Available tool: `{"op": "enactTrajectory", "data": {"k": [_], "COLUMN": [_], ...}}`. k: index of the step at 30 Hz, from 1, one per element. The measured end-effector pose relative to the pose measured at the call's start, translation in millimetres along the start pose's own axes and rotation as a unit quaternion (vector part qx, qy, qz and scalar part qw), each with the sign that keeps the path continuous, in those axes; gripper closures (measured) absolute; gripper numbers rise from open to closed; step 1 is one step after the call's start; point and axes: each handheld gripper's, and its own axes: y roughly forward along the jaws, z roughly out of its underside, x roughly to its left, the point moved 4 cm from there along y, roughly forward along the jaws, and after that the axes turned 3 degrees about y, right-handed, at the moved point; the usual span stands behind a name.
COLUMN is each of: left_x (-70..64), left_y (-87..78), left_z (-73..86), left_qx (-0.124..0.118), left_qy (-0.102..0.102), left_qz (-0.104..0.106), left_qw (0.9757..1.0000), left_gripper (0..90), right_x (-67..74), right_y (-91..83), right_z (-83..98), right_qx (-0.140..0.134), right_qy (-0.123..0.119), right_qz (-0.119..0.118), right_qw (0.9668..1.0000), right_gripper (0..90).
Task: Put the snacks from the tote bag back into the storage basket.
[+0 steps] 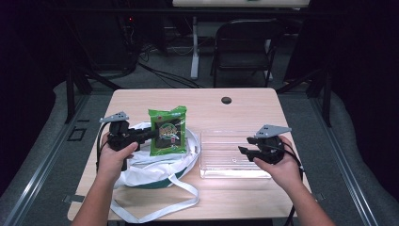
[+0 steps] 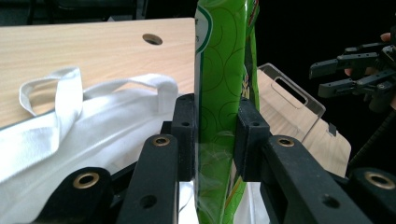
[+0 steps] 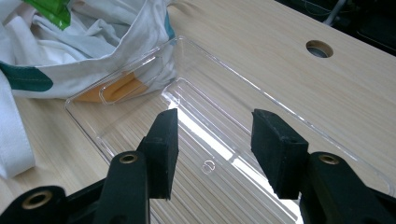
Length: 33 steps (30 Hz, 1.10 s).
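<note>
High view, upright glossy green snack packet (image 1: 168, 131)

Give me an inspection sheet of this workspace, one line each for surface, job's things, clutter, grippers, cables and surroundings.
Surface: light wooden table with a round hole near its far edge.
Job's things: green snack packet held upright over the white cloth bag; clear plastic tray lies beside the bag, nothing in it.
Clutter: nothing seen.
Grippers: left gripper shut on the packet's lower part; right gripper open above the tray, nothing between its jaws.
Cables: a cable trails from the left gripper; more lie on the floor behind the table.
Surroundings: dark room, folding chair beyond the table.
</note>
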Motion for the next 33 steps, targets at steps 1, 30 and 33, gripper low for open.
{"op": "enactTrajectory", "data": {"k": [1,30,33], "left_x": [-0.3,-26.4,-29.2], "left_y": [0.2,35.7,38.7], "left_z": [-1.3,-26.5,-27.5], "left_qx": [-0.002,-0.007,-0.006], "left_qy": [0.001,0.044,0.045], "left_qz": [-0.001,0.024,0.027], "left_qw": [1.0,0.9987,0.9986], "left_gripper": [73.6,73.7,73.7], "right_x": [-0.5,14.5,13.9], "right_y": [-1.2,-11.7,-11.8], "right_z": [-2.2,-76.9,-83.0], "right_qx": [0.005,0.104,0.104], "right_qy": [-0.008,-0.206,-0.209], "right_qz": [-0.002,-0.041,-0.058], "right_qw": [1.0,0.9721,0.9705], "right_gripper": [51.5,56.5,56.2]}}
